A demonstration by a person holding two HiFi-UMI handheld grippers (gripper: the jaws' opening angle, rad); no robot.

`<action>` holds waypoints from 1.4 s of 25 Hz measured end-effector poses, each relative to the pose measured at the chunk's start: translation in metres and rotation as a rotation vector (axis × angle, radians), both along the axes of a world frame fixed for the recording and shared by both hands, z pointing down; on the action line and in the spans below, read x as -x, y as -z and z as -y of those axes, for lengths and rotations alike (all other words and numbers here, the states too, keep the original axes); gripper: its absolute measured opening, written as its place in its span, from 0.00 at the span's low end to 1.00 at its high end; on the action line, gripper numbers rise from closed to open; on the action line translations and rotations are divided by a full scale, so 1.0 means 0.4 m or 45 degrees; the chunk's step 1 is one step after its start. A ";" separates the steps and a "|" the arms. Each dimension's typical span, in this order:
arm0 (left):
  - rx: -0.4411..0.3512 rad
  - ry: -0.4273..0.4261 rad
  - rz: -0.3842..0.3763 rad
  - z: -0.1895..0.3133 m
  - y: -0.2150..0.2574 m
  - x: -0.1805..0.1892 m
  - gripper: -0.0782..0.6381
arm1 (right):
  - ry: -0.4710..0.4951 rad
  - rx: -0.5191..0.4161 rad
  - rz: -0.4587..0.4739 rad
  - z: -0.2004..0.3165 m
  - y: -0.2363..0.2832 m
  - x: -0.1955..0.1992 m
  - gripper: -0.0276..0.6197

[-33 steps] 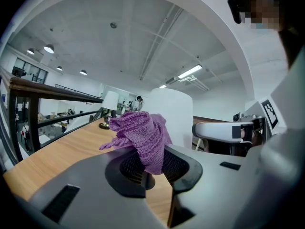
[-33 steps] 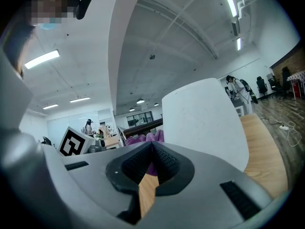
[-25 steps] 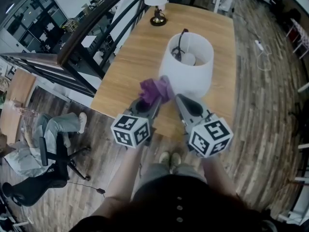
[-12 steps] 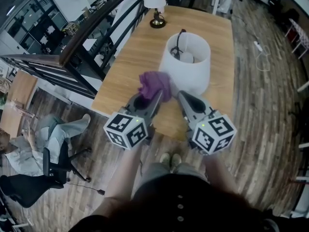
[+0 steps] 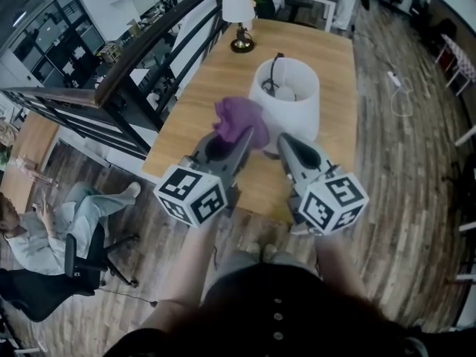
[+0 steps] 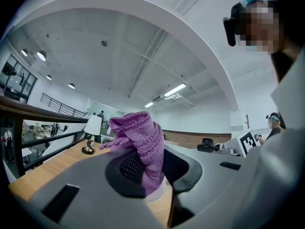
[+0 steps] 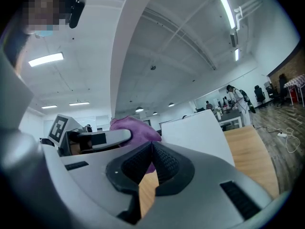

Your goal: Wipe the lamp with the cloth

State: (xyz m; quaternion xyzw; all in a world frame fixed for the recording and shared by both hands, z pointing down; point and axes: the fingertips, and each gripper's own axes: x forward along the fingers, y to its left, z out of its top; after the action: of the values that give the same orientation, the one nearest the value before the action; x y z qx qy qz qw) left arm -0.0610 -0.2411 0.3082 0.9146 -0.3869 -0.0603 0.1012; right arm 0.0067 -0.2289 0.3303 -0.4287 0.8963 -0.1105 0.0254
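Bunching up from the clamped jaws of the left gripper (image 5: 242, 137), a purple knitted cloth (image 5: 238, 117) sits just beside the white drum-shaped lamp shade (image 5: 290, 108); the right gripper (image 5: 285, 141) is closed, empty.

head view looks steeply down; both gripper views sit close behind their fingers (image 6: 129, 168), angled upward, sharing the cloth (image 6: 141, 137)
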 end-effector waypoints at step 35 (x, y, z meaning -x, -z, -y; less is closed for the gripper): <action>-0.121 -0.147 0.061 0.024 0.062 -0.143 0.22 | -0.070 -0.098 -0.022 0.029 0.064 -0.063 0.06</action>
State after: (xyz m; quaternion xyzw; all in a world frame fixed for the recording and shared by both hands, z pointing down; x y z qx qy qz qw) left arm -0.0038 -0.2506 0.2835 0.9404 -0.3324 -0.0508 0.0517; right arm 0.0319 -0.2403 0.3049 -0.4528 0.8880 -0.0713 0.0371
